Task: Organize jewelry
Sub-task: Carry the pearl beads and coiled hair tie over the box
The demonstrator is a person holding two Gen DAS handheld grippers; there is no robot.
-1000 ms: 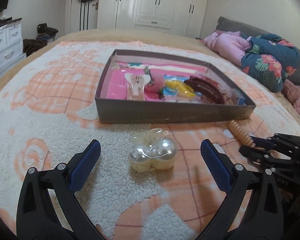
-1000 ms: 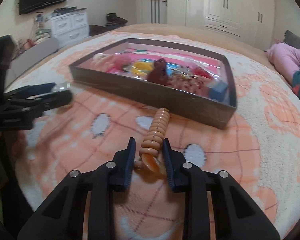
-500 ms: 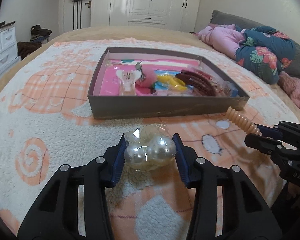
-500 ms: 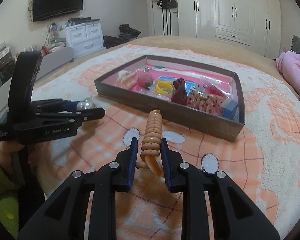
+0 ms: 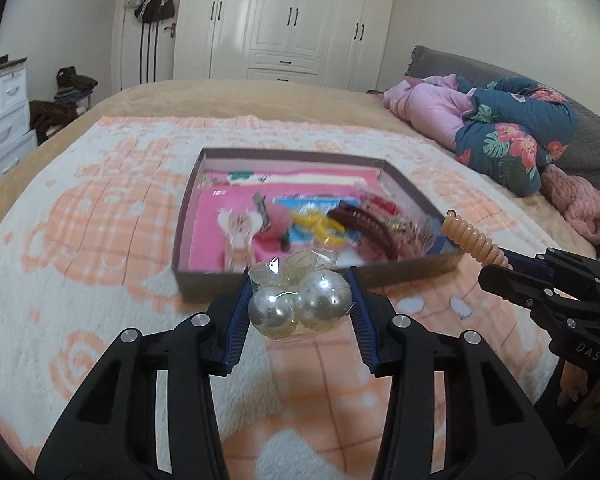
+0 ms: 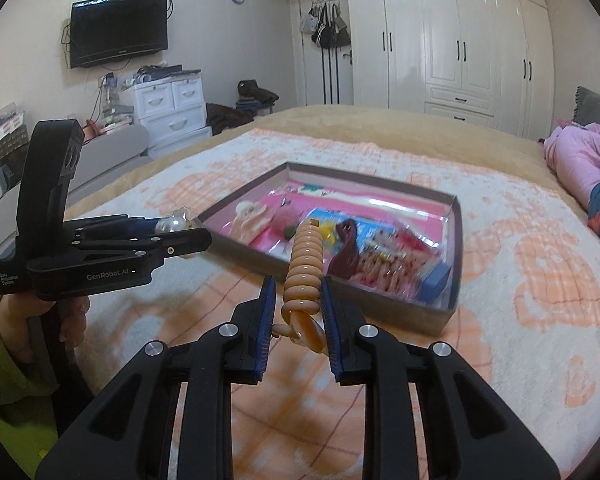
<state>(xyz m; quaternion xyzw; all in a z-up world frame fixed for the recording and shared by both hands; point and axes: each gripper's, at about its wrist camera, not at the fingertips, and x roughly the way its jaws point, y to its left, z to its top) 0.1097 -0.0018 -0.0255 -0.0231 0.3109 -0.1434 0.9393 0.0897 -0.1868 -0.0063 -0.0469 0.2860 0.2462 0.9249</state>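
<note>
My left gripper (image 5: 298, 298) is shut on a clear bag of large pearl beads (image 5: 300, 304) and holds it above the bed, in front of the near wall of the brown jewelry box (image 5: 204, 276). My right gripper (image 6: 298, 300) is shut on a tan spiral hair tie (image 6: 304, 260) and holds it up before the box (image 6: 452, 256). The hair tie (image 5: 470, 238) and the right gripper (image 5: 512, 266) show at the right in the left wrist view. The left gripper (image 6: 188, 236) with the pearls (image 6: 170, 224) shows at the left in the right wrist view.
The box holds a dark red hair clip (image 5: 364, 226), yellow rings (image 5: 320, 226), a white clip (image 5: 240, 224) and other pieces on a pink liner. It lies on an orange-and-white blanket (image 5: 100, 240). Bundled clothes (image 5: 500, 132) lie at the right, a wardrobe (image 5: 292, 20) behind.
My left gripper closed on the bag of pearls and lifted it off the blanket. Both grippers have risen and moved towards the box with their loads.
</note>
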